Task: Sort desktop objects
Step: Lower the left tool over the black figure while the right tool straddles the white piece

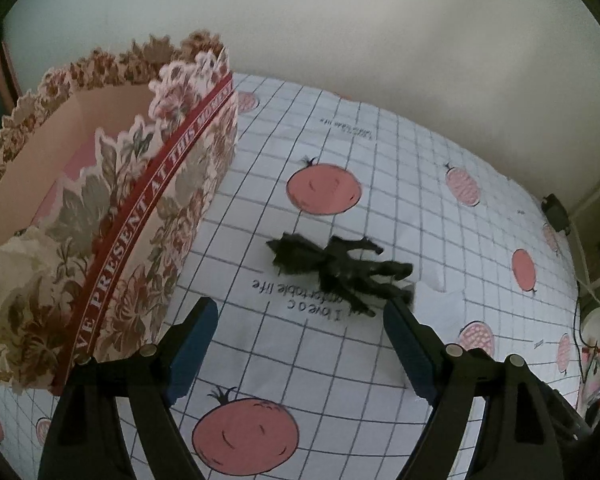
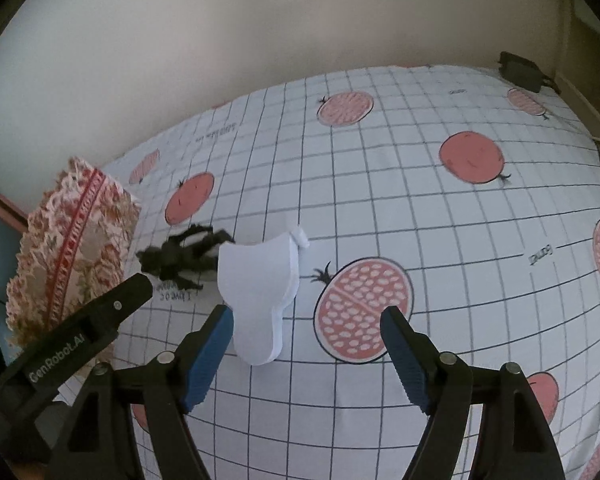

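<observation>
The left gripper (image 1: 300, 316) stands with its jaws wide apart and nothing between them, tilted down over a white tablecloth (image 1: 380, 152) printed with a dark grid and pink pomegranates; just beyond its fingertips lies a black toy figure (image 1: 340, 266) with spread wings and limbs, flat on the cloth across a line of printed lettering, its lower edge close to the right-hand finger but whether they touch I cannot tell; to the left of the figure stands a floral paper box (image 1: 132, 216) with a scalloped rim and a red lettered band, and a crumpled pale wad (image 1: 16, 256) lies inside it; the right gripper (image 2: 306, 316) is likewise spread open and empty, with a white foam cut-out (image 2: 260, 292) lying on the cloth just ahead of its left-hand finger, which overlaps the cut-out's edge in the picture; the cut-out lies just beside the black figure; a small black device (image 2: 520, 66) sits at the far edge of the table.
</observation>
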A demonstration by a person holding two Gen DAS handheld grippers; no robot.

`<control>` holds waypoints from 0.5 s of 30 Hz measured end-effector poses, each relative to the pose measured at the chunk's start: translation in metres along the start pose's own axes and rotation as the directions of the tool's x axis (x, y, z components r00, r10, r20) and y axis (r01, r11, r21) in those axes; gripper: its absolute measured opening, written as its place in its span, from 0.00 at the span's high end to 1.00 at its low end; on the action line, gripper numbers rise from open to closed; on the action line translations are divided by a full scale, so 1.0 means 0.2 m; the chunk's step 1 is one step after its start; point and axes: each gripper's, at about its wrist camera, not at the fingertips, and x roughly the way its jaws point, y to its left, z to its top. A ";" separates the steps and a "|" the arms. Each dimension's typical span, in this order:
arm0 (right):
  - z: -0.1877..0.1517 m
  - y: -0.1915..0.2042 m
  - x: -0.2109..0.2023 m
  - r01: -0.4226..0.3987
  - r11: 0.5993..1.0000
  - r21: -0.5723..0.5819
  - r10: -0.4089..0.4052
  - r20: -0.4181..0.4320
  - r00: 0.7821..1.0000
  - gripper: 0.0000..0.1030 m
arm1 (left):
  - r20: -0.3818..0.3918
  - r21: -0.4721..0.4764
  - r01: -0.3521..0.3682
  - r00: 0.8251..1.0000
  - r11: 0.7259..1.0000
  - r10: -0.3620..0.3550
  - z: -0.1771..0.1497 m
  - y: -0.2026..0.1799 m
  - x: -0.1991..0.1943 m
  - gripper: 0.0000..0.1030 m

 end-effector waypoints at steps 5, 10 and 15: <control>-0.02 0.02 0.05 0.004 1.000 -0.019 -0.005 -0.027 1.000 0.23 | -0.044 -0.025 -0.002 0.999 1.000 0.001 -0.02 0.04 0.04 0.17; -0.04 0.05 0.09 0.010 0.999 -0.040 -0.012 -0.041 0.999 0.23 | -0.061 -0.026 0.002 0.998 1.000 -0.004 -0.03 0.05 0.06 0.17; -0.05 0.07 0.09 0.014 0.998 -0.058 -0.015 -0.022 1.000 0.23 | -0.065 -0.056 0.032 0.997 0.998 -0.036 -0.03 0.07 0.06 0.17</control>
